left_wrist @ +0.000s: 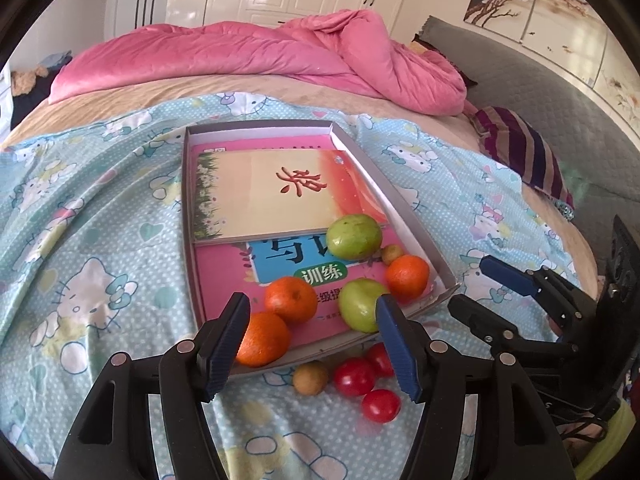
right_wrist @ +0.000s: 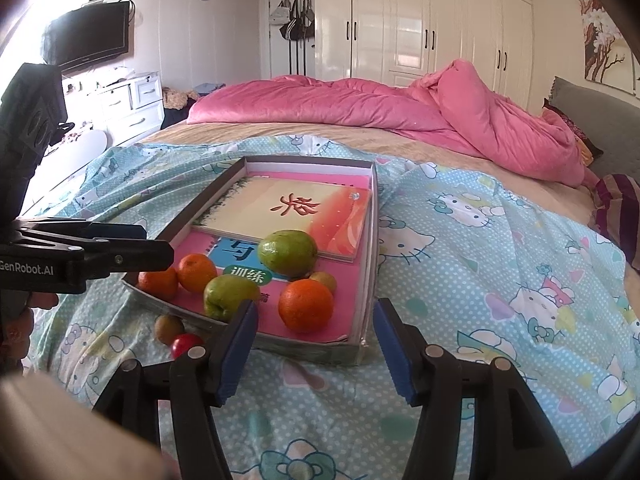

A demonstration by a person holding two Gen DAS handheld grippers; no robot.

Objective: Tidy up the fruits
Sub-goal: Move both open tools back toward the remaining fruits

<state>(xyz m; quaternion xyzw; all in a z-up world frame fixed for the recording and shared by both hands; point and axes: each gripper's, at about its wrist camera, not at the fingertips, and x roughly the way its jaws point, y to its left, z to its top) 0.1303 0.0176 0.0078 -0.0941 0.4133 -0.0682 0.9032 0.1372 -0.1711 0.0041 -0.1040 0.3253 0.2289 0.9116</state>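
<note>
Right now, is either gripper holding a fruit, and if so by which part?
Nothing is held. The left gripper and right gripper are both open with empty fingers, short of the fruit in the tray.

- Oranges (left_wrist: 290,299) — bright orange, three in the grey-walled box (left_wrist: 404,196).
- Guavas (left_wrist: 353,236): pale green.
- Cherry tomatoes (left_wrist: 354,376): glossy red; the small fruit (left_wrist: 310,377) beside them is brownish.
- Books: top book (left_wrist: 272,192) cream fading to orange-red, lower workbook (left_wrist: 224,280) pink.
- Sheet (left_wrist: 100,248) — light blue, white dots, cartoon cats.
- Quilt (left_wrist: 248,56): pink.
- Gripper pads (left_wrist: 226,344): blue on black.
</note>
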